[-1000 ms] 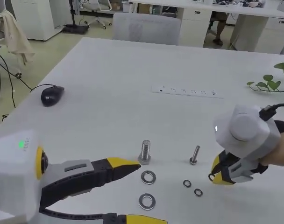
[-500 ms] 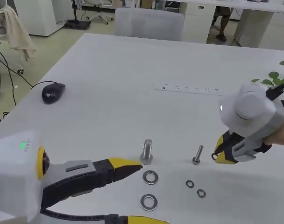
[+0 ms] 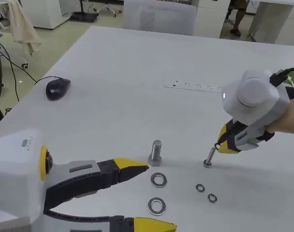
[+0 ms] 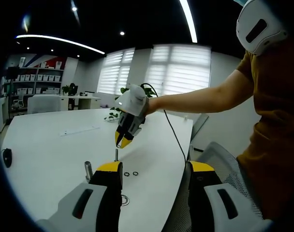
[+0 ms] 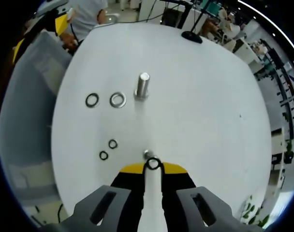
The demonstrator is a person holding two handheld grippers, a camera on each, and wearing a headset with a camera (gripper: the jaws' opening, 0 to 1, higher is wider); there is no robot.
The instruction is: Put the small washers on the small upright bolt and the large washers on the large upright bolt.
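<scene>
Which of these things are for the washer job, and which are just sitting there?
For the job:
- large bolt
- small bolt
- large washers
- small washers on the table
- small washer held in the right gripper

Just lying about:
- mouse
- power strip

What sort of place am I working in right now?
Probably an open office or lab: a big white table with a mouse and power strip on it, a chair at its far edge, and window blinds behind.
</scene>
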